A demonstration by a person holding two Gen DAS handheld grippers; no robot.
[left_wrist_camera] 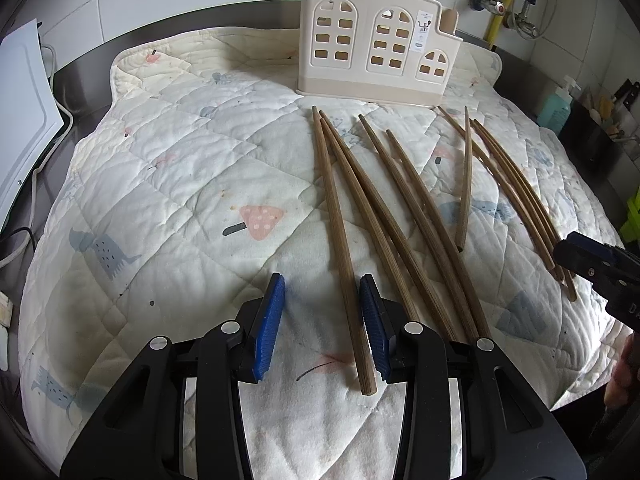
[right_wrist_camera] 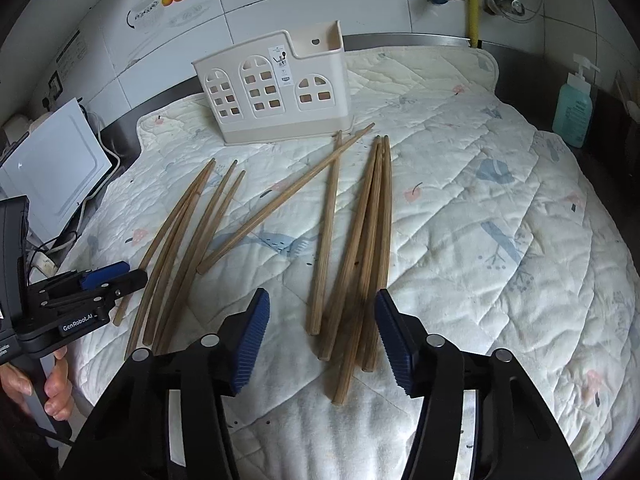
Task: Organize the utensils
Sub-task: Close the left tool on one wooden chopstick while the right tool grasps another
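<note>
Right gripper (right_wrist_camera: 322,344) spread over the near chopstick bundle (right_wrist_camera: 362,264), pads clear; left gripper (left_wrist_camera: 322,322) spread too.

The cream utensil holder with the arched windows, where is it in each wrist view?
Left wrist: utensil holder stands top centre, behind the chopsticks.
Right wrist: utensil holder stands upper left of centre, on the quilted mat.
Shared landmark: yellow pipe on the tiled wall.
</note>
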